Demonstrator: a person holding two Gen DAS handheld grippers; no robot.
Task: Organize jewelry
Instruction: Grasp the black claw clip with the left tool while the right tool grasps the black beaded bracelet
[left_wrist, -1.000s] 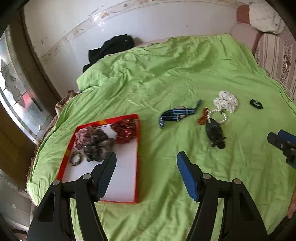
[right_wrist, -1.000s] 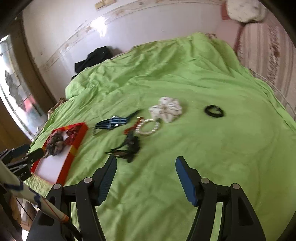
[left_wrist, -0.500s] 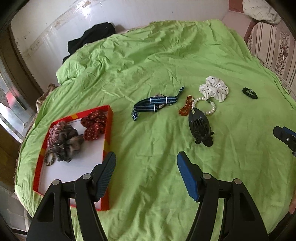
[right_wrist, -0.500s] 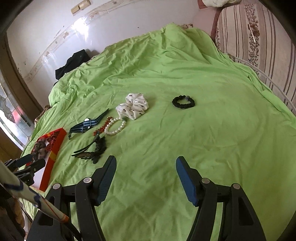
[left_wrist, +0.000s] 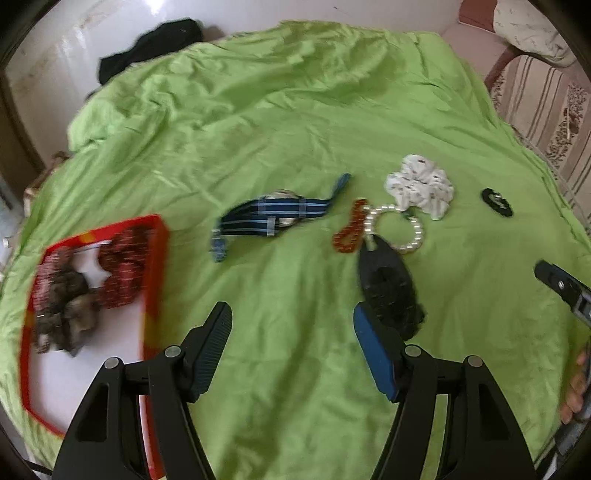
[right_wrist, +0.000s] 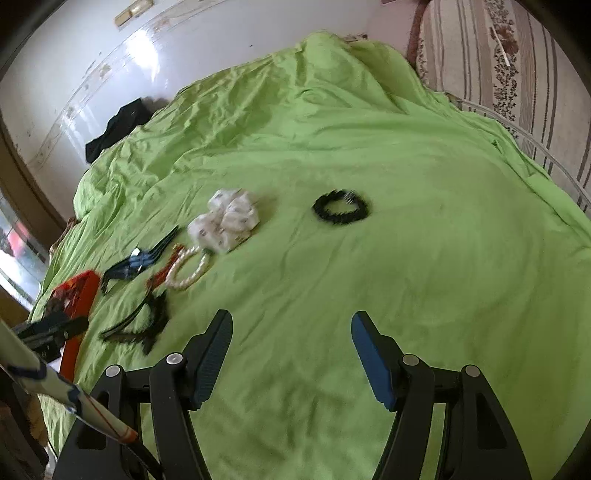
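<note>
Over green bedspread (left_wrist: 295, 110), both claws lower, black hair clip (left_wrist: 388, 284) nearer left claw (left_wrist: 291, 332)

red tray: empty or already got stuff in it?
Partly filled. The red tray holds a red scrunchie and darker scrunchies bunched at its far end; the near part of its white floor is bare.

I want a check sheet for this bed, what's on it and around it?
Surface: green blanket, wrinkled.
Job's things: red tray with scrunchies; loose on the blanket: striped strap, amber clip, pearl bracelet, white scrunchie, black claw clip, black bracelet.
Clutter: black cloth at the far edge.
Grippers: left tool and right tool open, empty.
Cables: nothing seen.
Surroundings: white wall, striped cushion.
</note>
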